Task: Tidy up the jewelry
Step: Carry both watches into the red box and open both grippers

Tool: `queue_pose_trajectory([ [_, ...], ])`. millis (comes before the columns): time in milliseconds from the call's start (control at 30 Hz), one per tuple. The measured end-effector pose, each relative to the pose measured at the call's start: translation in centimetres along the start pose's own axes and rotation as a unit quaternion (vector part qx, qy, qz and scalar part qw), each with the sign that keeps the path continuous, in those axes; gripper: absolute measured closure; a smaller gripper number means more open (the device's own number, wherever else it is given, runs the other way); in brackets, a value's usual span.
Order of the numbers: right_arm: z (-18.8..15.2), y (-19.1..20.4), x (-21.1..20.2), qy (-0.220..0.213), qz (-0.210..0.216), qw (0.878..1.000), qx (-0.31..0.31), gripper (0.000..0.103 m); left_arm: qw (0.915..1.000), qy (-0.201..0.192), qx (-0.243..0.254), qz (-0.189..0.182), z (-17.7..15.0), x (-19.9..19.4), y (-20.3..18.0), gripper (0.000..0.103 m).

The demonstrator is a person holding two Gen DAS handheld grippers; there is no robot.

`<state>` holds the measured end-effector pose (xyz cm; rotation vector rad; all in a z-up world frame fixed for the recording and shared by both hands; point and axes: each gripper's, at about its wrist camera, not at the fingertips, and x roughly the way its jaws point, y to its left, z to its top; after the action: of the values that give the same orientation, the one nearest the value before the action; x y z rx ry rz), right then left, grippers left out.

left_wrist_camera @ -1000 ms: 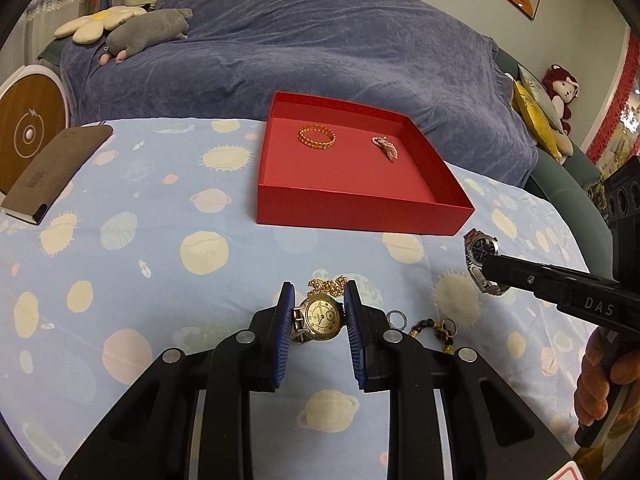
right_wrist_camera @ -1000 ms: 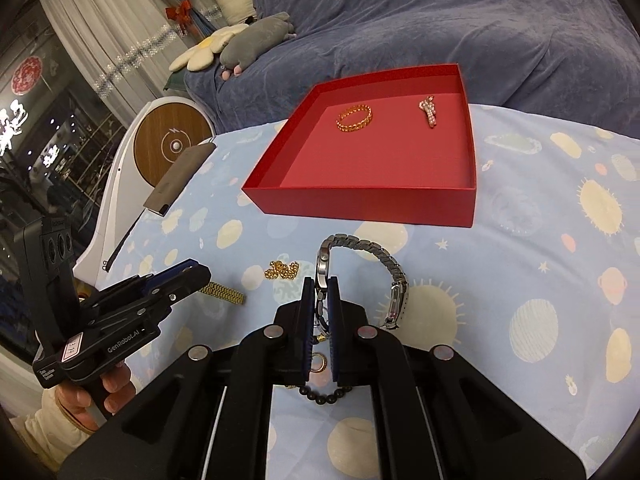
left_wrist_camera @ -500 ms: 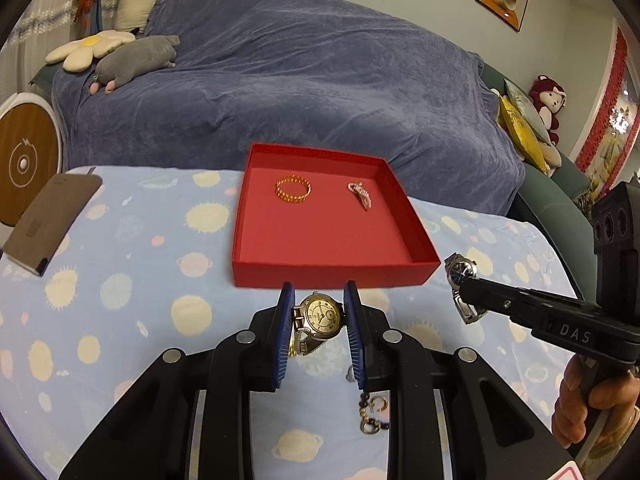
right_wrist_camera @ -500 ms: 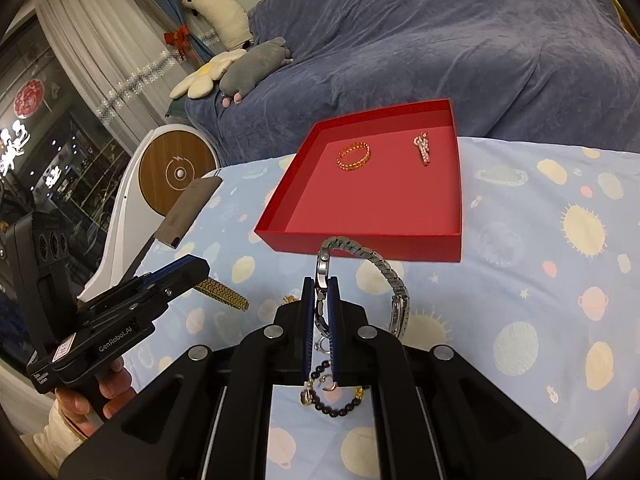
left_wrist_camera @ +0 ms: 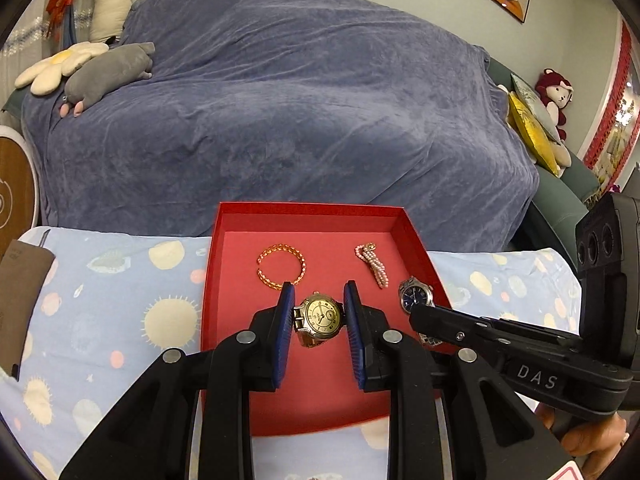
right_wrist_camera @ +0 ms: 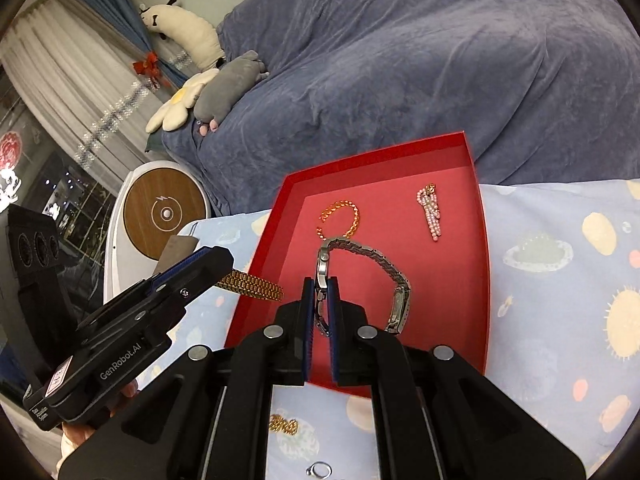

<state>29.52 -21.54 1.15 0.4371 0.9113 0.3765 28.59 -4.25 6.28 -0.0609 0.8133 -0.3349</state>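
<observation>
The left gripper (left_wrist_camera: 318, 316), marked "GenRobot.AI" in the right wrist view, clamps the gold watch (left_wrist_camera: 319, 317) between its pads above the red tray (left_wrist_camera: 308, 213). The right gripper (right_wrist_camera: 320, 300), marked "DAS", clamps the silver watch (right_wrist_camera: 370, 276) at the case, its band looping right of the jaws over the tray. Ahead of both jaws, a gold bracelet (left_wrist_camera: 281, 266) and a pearl piece (left_wrist_camera: 373, 264) lie in the tray.

Supporting surface: table under a pale blue planet-print cloth (right_wrist_camera: 560, 264). Directly on it: red tray (left_wrist_camera: 308, 216) at centre; brown case (left_wrist_camera: 16, 292) at 9 o'clock; toward 6 o'clock, a gold chain (right_wrist_camera: 283, 426) and, beside it, a silver ring (right_wrist_camera: 319, 471).
</observation>
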Motion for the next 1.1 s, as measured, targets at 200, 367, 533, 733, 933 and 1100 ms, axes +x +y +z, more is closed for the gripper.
queue_pose_trajectory([
  [200,0.6,-3.4,3.7,0.018,-0.019,0.999,0.031,0.097,0.9995,0.024,-0.006,0.019,0.1,4.7,1.2,0.081],
  [367,0.6,-4.0,4.4,0.017,-0.058,0.998,0.008,0.097,0.9986,0.043,0.001,0.030,-0.1,7.1,1.7,0.081],
  [533,0.3,-3.1,3.2,-0.010,-0.099,0.994,-0.040,0.094,0.9977,0.040,0.005,0.056,-0.2,7.7,1.9,0.077],
  [733,-0.3,-2.1,-0.1,-0.033,-0.114,0.990,-0.072,0.094,0.9978,0.019,-0.003,0.063,-0.2,5.0,2.4,0.074],
  [933,-3.4,0.2,-5.9,-0.054,-0.115,0.987,-0.101,0.082,0.9966,-0.008,-0.005,0.082,-1.8,-1.4,2.2,0.062],
  [1100,-7.6,1.7,-10.2,-0.057,-0.108,0.987,-0.108,0.079,0.9962,-0.018,-0.020,0.083,-5.3,-6.7,2.2,0.053],
])
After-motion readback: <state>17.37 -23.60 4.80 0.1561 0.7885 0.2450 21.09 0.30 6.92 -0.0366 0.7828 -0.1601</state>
